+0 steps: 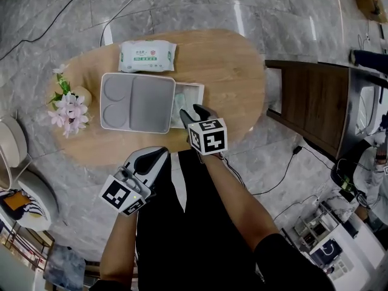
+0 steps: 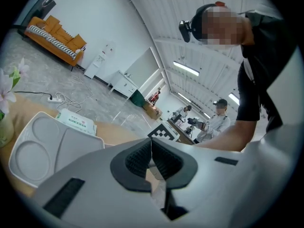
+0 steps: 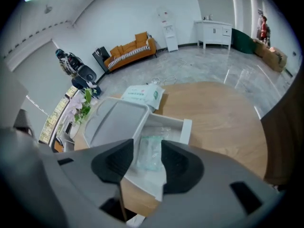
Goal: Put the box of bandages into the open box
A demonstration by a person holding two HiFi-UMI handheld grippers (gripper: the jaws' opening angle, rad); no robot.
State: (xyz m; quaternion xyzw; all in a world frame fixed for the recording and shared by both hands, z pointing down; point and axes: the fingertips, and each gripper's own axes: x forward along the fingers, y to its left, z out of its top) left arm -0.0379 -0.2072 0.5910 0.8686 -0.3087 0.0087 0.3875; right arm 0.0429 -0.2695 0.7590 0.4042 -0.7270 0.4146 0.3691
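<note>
Task stage: the placing step is looking finished, judging by how things are lying; only backing the gripper away seems to be left.
Box of bandages (image 3: pixel 150 152): it is lying inside the open box (image 1: pixel 195 90), directly below the right gripper's jaws, as a pale teal packet resting flat on the white lining.
Right gripper (image 1: pixel 193 115): it is hovering over the open box with its jaws standing wide apart; nothing is sitting between the pads, and the packet below is showing through the gap without touching them.
Left gripper (image 1: pixel 159 153): it is waiting at the near edge of the desk (image 1: pixel 230 71), behind and to the left of the right gripper, with its jaws closed together and holding nothing.
Gray lid (image 1: pixel 136 102): it is lying open just to the left of the right gripper, touching the open box's side.
Other things: a wet wipes pack (image 1: pixel 147 56) is sitting beyond the lid, well ahead of both grippers; flowers (image 1: pixel 70 111) are standing far to the left.
Still to do: nothing for the bandages themselves, in my judgement; whether the lid is meant to close, the task is not saying.
</note>
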